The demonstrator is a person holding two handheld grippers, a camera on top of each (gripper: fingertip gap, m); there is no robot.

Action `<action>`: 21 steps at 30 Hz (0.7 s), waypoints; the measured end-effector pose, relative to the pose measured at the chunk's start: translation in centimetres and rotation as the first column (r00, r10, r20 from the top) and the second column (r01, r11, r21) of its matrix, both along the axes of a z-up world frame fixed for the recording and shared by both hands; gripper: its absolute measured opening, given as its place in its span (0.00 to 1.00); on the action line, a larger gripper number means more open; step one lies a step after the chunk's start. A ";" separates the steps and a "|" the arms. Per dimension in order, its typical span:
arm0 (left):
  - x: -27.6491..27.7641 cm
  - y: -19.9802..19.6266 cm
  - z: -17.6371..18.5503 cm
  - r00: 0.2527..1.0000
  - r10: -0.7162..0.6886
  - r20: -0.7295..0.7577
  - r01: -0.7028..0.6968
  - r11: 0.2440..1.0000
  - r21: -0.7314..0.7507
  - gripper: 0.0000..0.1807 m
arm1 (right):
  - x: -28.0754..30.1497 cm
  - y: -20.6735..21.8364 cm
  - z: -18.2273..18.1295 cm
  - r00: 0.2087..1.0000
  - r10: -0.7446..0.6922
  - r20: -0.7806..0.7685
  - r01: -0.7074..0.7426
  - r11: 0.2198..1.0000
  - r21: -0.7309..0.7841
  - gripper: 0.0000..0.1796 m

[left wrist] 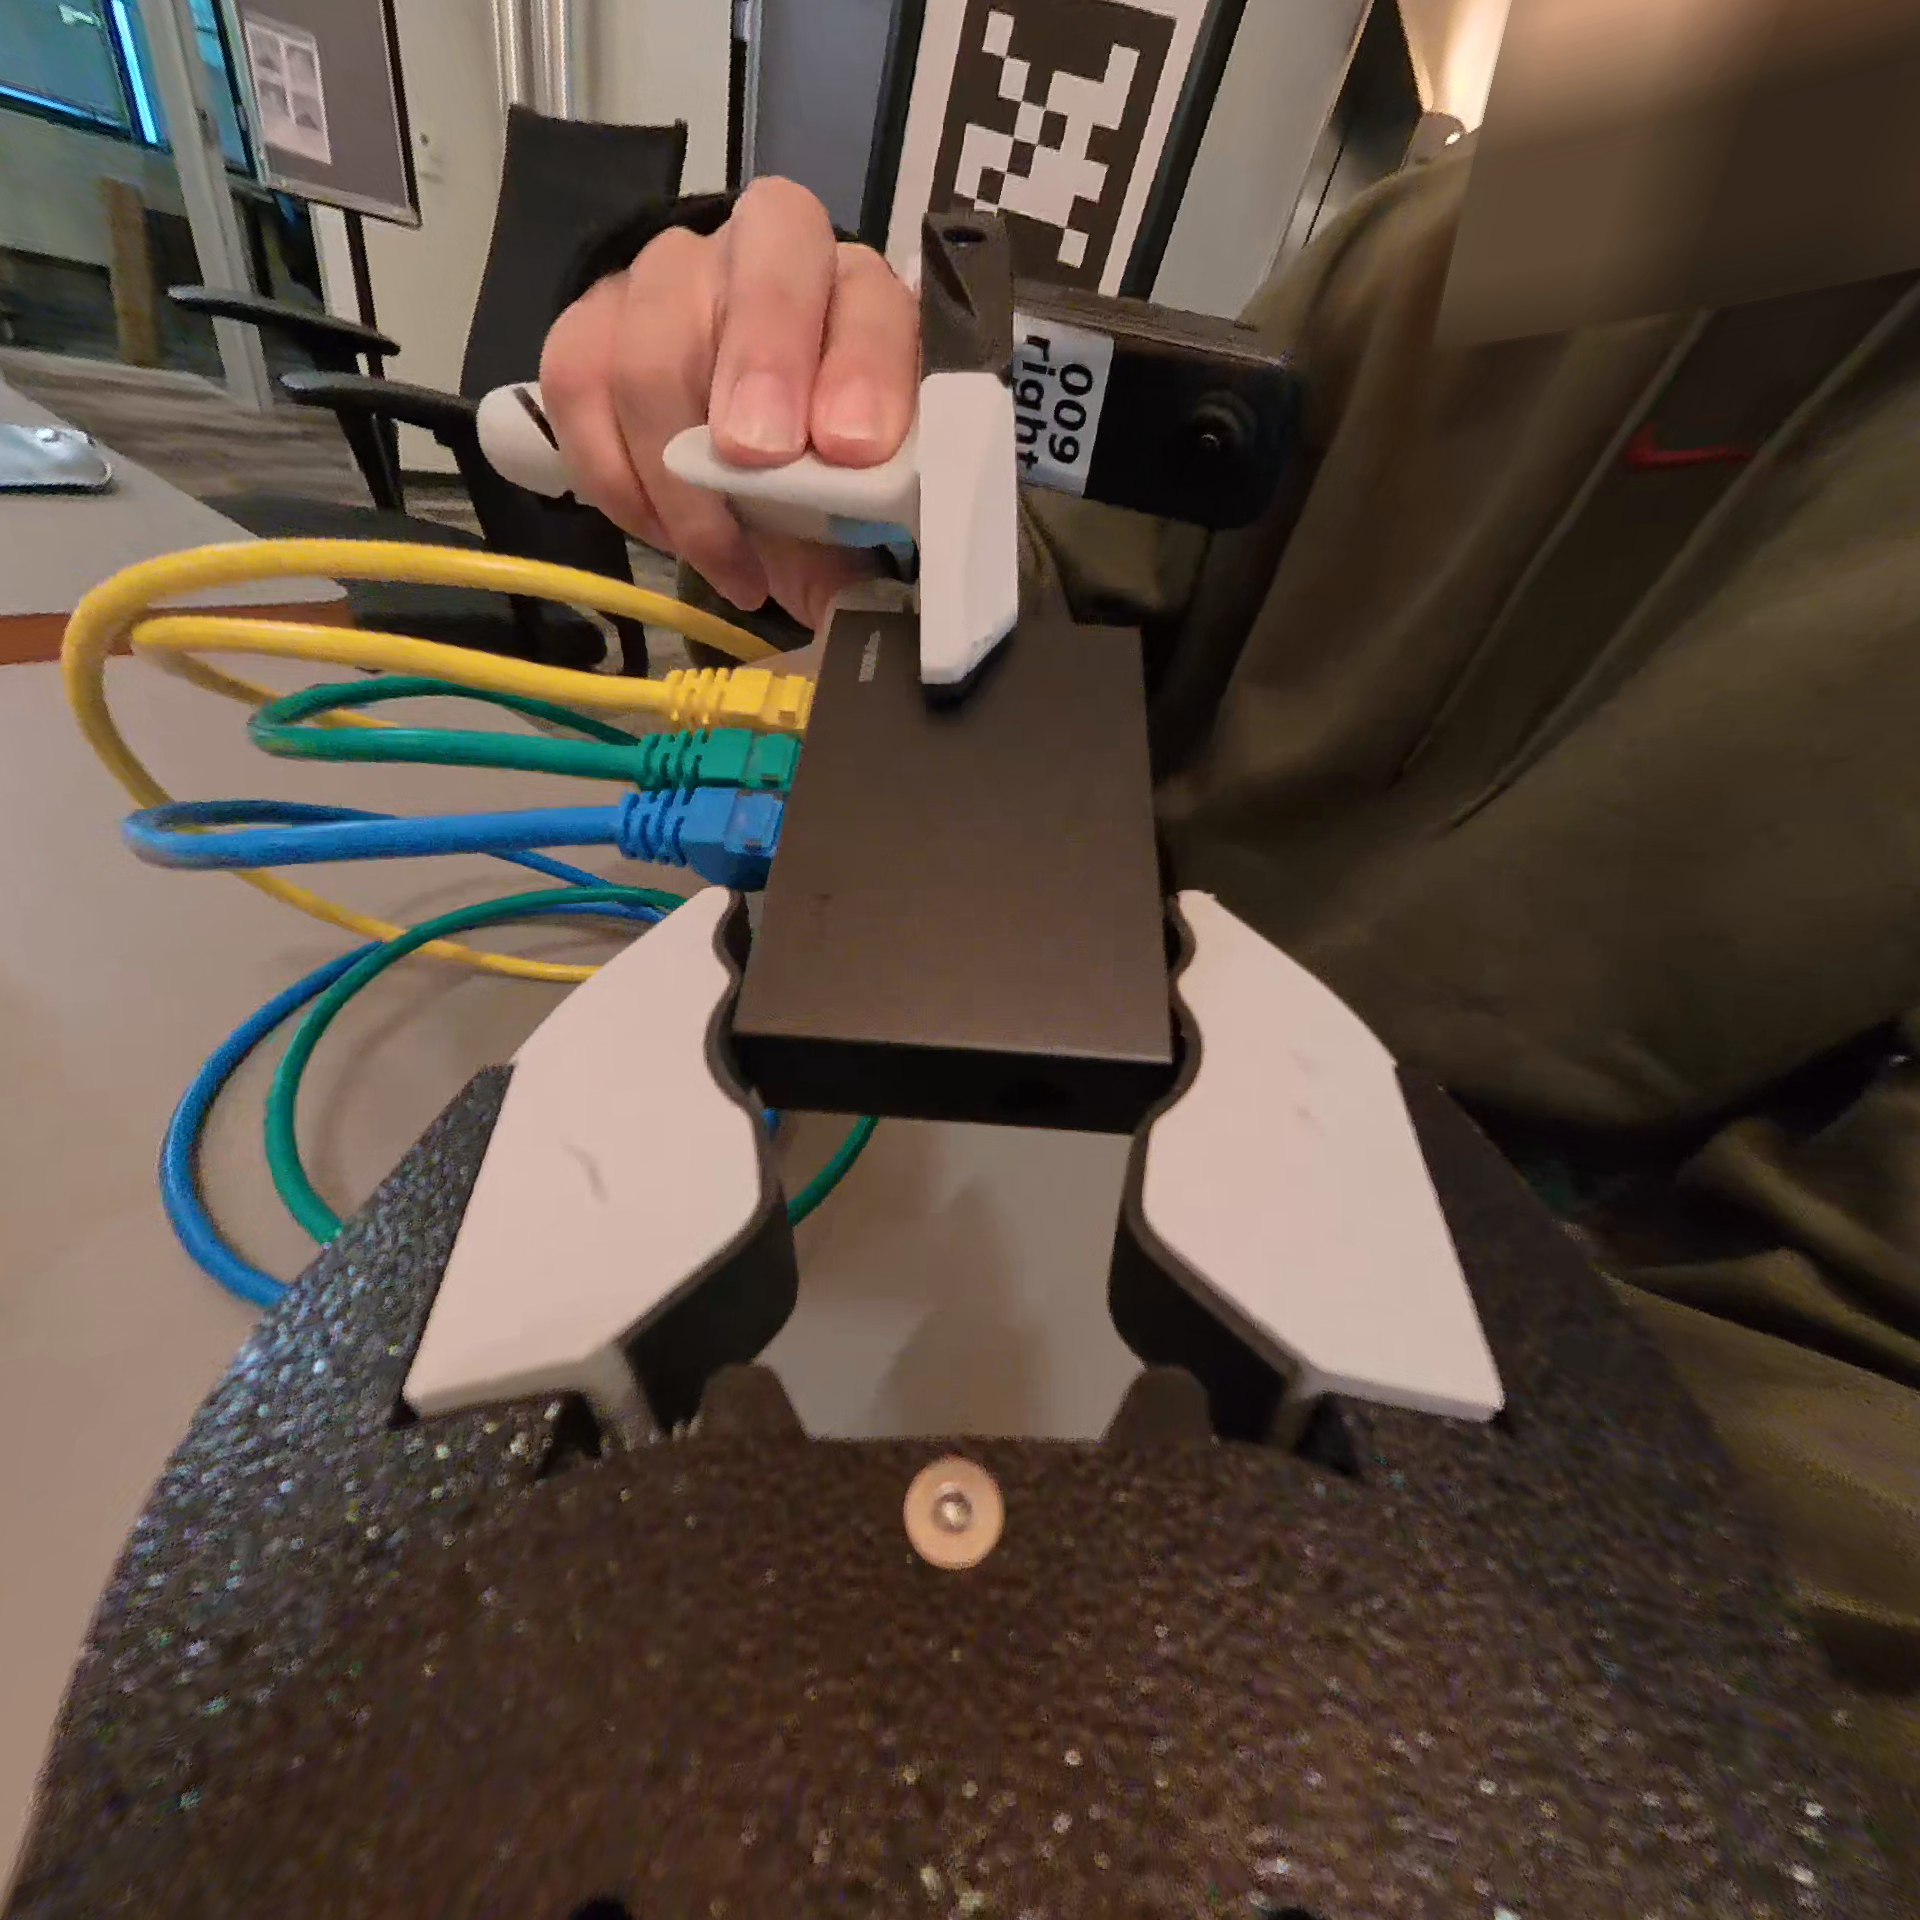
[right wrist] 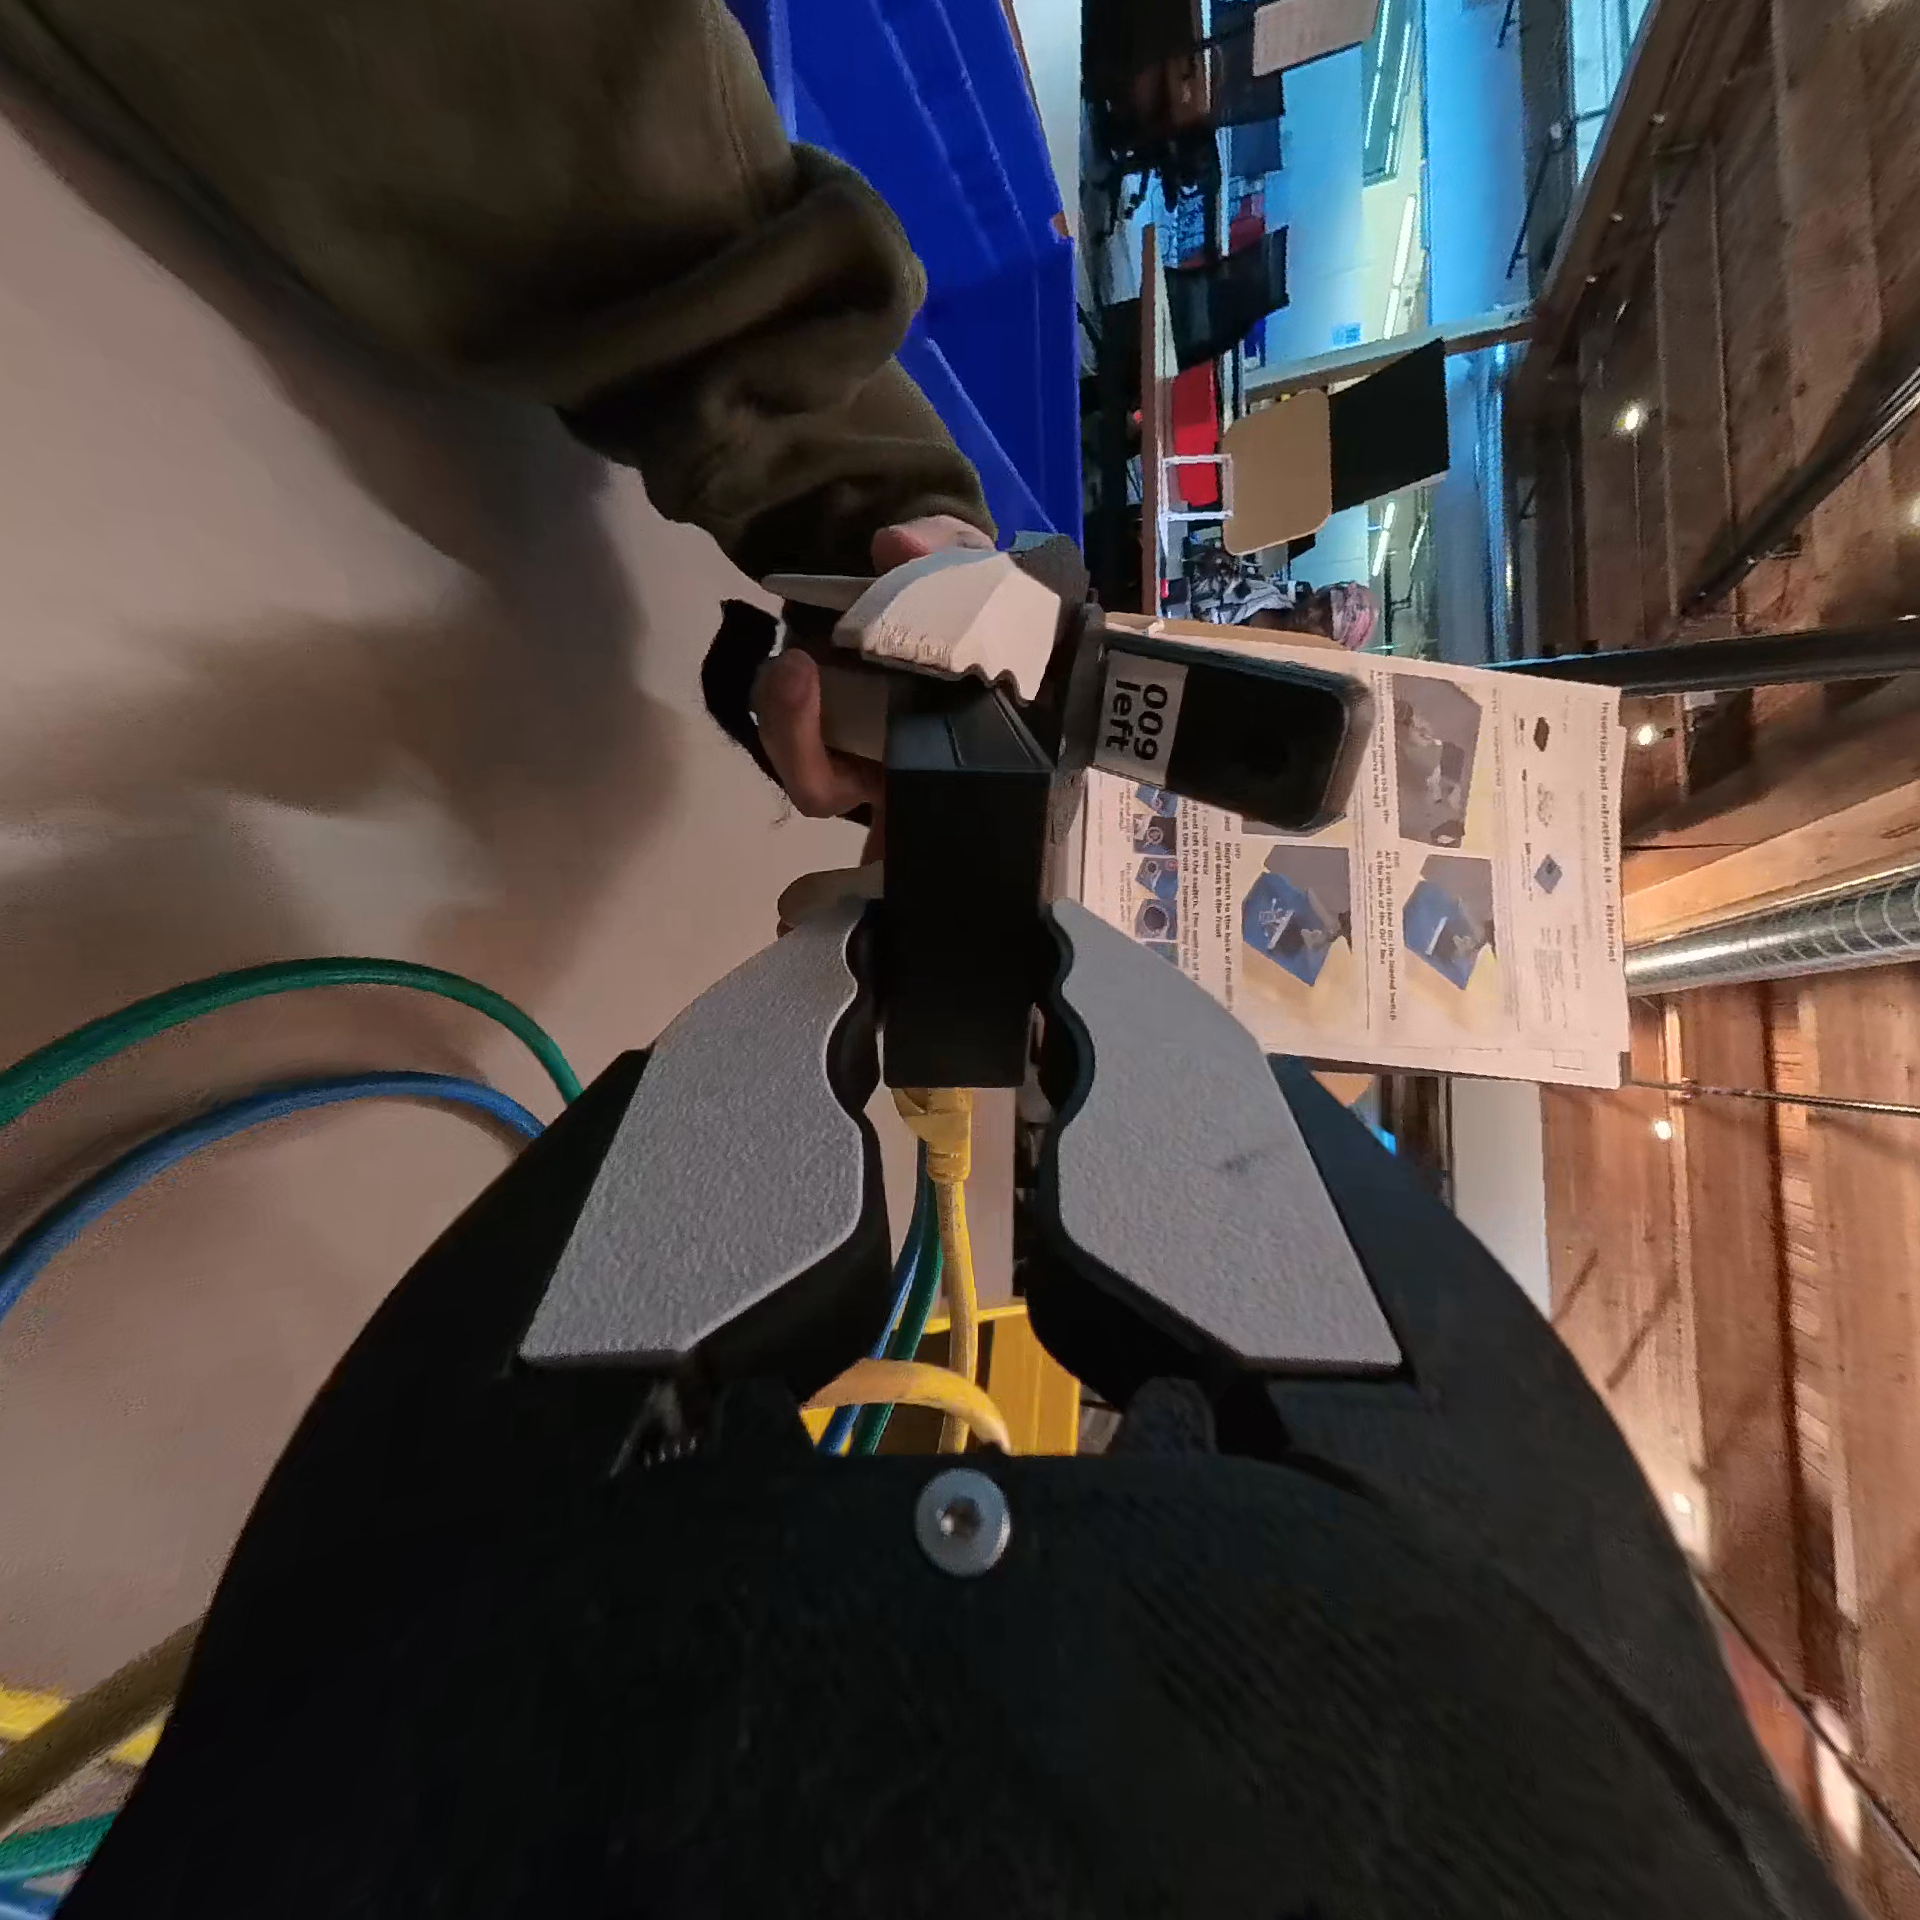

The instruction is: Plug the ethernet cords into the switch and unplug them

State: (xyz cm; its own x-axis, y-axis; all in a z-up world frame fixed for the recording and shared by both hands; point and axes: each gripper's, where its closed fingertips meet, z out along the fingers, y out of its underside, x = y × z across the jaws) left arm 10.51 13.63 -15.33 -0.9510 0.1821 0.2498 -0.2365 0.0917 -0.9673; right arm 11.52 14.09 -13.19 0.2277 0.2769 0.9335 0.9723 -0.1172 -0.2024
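A flat black switch [left wrist: 966, 831] is held off the tan table [left wrist: 125, 1091] between both grippers. My left gripper [left wrist: 956, 935] is shut on its near end. My right gripper [left wrist: 961, 675] clamps its far end from above and below, held by a hand. A yellow plug [left wrist: 743, 696], a green plug [left wrist: 717, 756] and a blue plug [left wrist: 696, 826] sit in ports on the switch's left side, and their cords loop onto the table. In the right wrist view my right gripper [right wrist: 961, 966] is shut on the switch [right wrist: 961, 883], with the yellow plug [right wrist: 935, 1127] just below it and the left gripper [right wrist: 956, 675] at the far end.
A person in an olive sweatshirt [left wrist: 1558, 727] is close on the right. A black chair [left wrist: 561, 312] stands behind the table. A blue bin [right wrist: 935, 208] and a printed sheet [right wrist: 1403, 883] show in the right wrist view. Green [right wrist: 312, 987] and blue [right wrist: 260, 1112] cords hang at the left.
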 end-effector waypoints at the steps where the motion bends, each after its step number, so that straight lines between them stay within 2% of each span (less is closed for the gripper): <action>1: 0.0 0.0 -0.1 1.000 -0.006 -0.008 0.006 1.000 0.000 0.41 | 0.0 0.0 -0.1 1.000 0.000 -0.009 0.000 1.000 -0.003 0.15; 8: 1.8 0.0 -0.5 0.997 0.061 0.042 -0.060 0.998 -0.017 0.40 | 1.8 0.1 -0.5 0.997 -0.069 0.038 0.069 0.998 0.014 0.15; 12: 2.9 0.1 -0.5 0.996 0.088 0.022 -0.085 0.991 -0.108 0.40 | 3.0 0.4 -0.3 0.986 -0.160 0.045 0.155 0.984 0.091 0.18; 16: 3.4 1.6 -0.4 0.995 0.090 -0.042 -0.097 0.976 -0.194 0.40 | 3.4 0.0 0.2 0.969 -0.242 -0.049 0.247 0.952 0.183 0.27; 18: 3.3 2.4 -0.3 0.995 0.078 -0.062 -0.090 0.969 -0.228 0.40 | 3.5 -0.3 -0.3 0.956 -0.277 -0.094 0.291 0.938 0.187 0.28; 21: 2.8 3.0 -0.1 0.997 0.054 -0.062 -0.067 0.967 -0.246 0.40 | 4.0 -0.5 -1.2 0.932 -0.352 -0.082 0.361 0.922 0.143 0.29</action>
State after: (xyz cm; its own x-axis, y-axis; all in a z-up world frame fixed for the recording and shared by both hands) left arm 13.31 16.62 -15.42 -0.9484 0.1874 0.2558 -0.2871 -0.1651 -0.9435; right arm 15.56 13.59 -14.40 0.3355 0.0234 0.9417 0.8592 -0.4175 -0.2958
